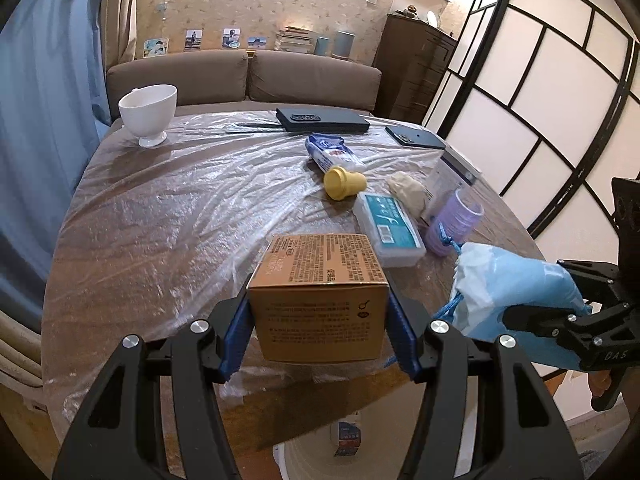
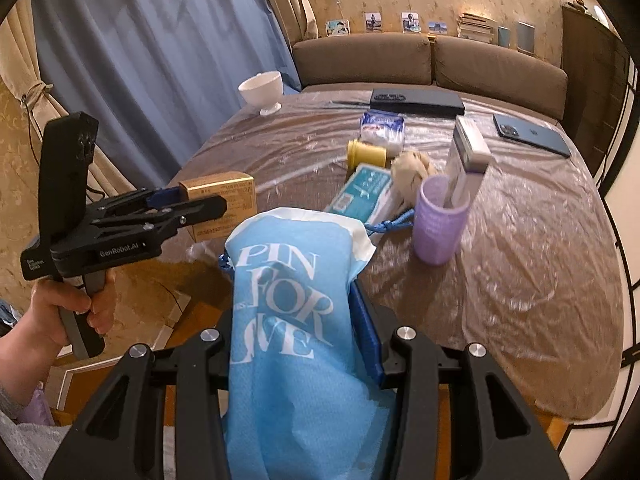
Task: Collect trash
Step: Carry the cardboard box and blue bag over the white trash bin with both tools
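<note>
My left gripper (image 1: pixel 318 332) is shut on a gold cardboard box (image 1: pixel 320 280), holding it over the table's near edge; it also shows in the right wrist view (image 2: pixel 188 204) with the box (image 2: pixel 228 196). My right gripper (image 2: pixel 296 344) is shut on a light blue drawstring bag (image 2: pixel 288 320) printed with white letters, held just right of the box; the bag (image 1: pixel 516 296) and gripper (image 1: pixel 540 320) show in the left wrist view.
On the plastic-covered table (image 1: pixel 160 220) lie a yellow cap (image 1: pixel 343 182), a teal-and-white box (image 1: pixel 390 228), a crumpled tissue (image 1: pixel 408 194), a purple cup (image 1: pixel 454 224), a blue-white packet (image 1: pixel 332 152), a white cup (image 1: pixel 149 112), a black case (image 1: pixel 322 119) and a phone (image 1: pixel 416 136). A white bin (image 1: pixel 340 456) stands below.
</note>
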A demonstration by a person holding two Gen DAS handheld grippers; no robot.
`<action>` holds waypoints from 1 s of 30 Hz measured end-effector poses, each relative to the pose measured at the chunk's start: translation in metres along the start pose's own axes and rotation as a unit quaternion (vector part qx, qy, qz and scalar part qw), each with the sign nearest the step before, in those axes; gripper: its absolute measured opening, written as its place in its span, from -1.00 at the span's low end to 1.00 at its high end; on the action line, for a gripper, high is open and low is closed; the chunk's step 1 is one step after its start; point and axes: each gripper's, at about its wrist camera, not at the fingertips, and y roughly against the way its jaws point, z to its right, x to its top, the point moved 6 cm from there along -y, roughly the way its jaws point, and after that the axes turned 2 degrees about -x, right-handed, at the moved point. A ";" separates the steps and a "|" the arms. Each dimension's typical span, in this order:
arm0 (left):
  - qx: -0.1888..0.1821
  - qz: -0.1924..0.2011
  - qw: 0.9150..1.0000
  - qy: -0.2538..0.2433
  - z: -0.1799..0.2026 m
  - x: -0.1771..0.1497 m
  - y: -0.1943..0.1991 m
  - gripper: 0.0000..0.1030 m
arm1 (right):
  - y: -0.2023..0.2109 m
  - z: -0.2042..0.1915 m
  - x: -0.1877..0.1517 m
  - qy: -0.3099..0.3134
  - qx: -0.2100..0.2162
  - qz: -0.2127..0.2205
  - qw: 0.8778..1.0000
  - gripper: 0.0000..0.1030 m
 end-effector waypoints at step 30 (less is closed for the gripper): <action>-0.023 -0.035 0.999 -0.015 0.030 -0.055 0.027 0.16 | 0.000 -0.023 -0.054 0.000 0.013 -0.035 0.999 -0.17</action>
